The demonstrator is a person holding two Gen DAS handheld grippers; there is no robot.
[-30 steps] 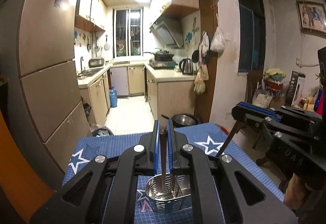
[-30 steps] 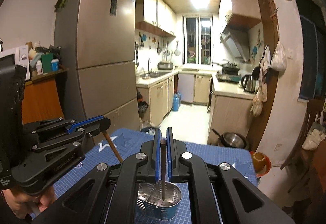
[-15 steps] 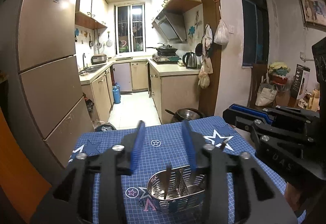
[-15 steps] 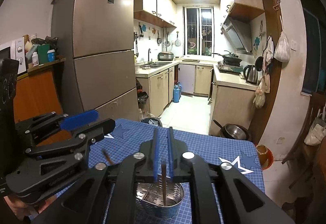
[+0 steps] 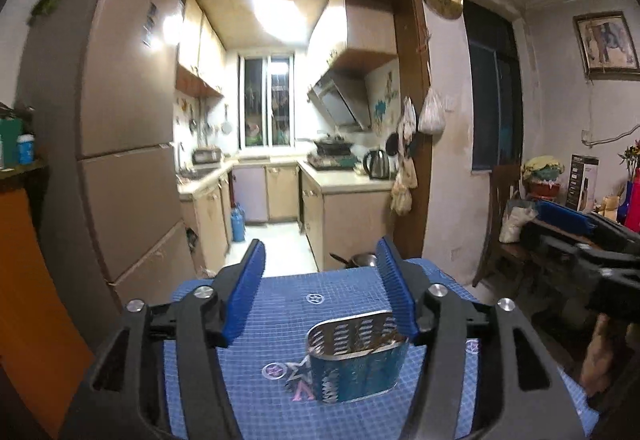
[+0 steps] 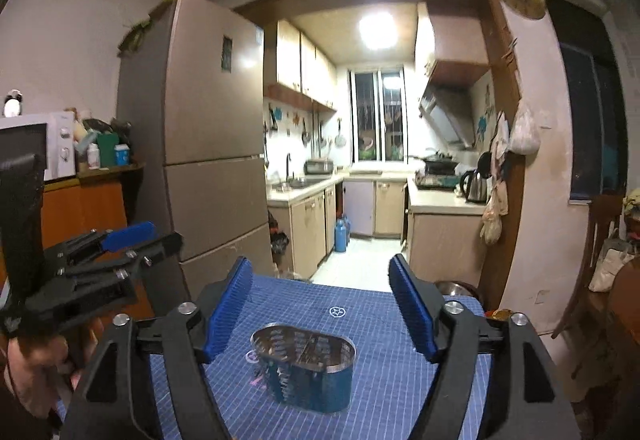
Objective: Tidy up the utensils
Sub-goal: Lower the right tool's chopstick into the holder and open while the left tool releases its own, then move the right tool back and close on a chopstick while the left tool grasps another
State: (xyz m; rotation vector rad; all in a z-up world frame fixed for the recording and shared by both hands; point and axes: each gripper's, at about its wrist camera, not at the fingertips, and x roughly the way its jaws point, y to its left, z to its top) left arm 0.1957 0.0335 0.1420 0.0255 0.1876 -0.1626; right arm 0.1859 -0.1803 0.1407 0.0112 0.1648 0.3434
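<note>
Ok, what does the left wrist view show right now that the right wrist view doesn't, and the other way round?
Only the left wrist view shows the framed picture on the wall, and the right tool at its right edge. Only the right wrist view shows the microwave on the orange cabinet, and the left tool at its left edge. Both show the metal utensil holder standing on the blue mat, the fridge and the kitchen behind. The left tool and the right tool are both open and hold nothing.
</note>
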